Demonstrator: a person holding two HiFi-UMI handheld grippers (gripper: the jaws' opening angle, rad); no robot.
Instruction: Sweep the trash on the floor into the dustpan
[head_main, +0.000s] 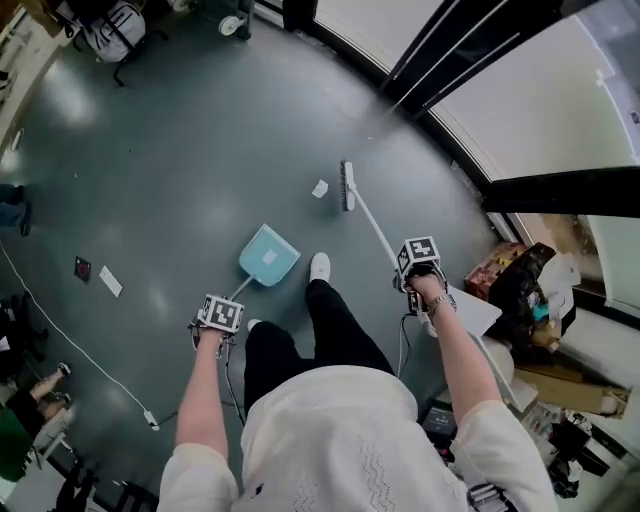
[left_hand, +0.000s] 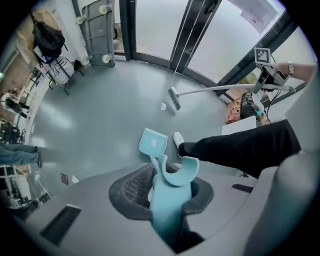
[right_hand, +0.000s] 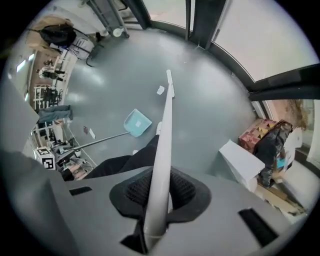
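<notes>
From the head view, a person stood on a grey floor (head_main: 180, 160). The left gripper (head_main: 220, 320) held the thin handle of a light blue dustpan (head_main: 268, 255), whose pan lay flat on the floor just left of a white shoe (head_main: 319, 266). The right gripper (head_main: 418, 265) held a white broom (head_main: 347, 186) by its long handle, the brush head down on the floor beyond the shoe. A small white scrap (head_main: 320, 188) lay just left of the brush head, apart from the dustpan.

In the left gripper view, the left gripper (left_hand: 167, 187) was pressed together on the blue dustpan handle, which ran away from the camera to the pan (left_hand: 153, 142) on the floor. The scrap (left_hand: 163, 106) sat near the brush head (left_hand: 174, 98), farther off than the pan. The right gripper (left_hand: 265, 75) showed at upper right, on the broom handle.

In the right gripper view, the right gripper (right_hand: 160, 192) pinched the white broom handle, which reached up the frame to the brush head (right_hand: 170, 82). The scrap (right_hand: 160, 90) lay just left of it, and the dustpan (right_hand: 137, 123) lay nearer, to the left of the handle.
</notes>
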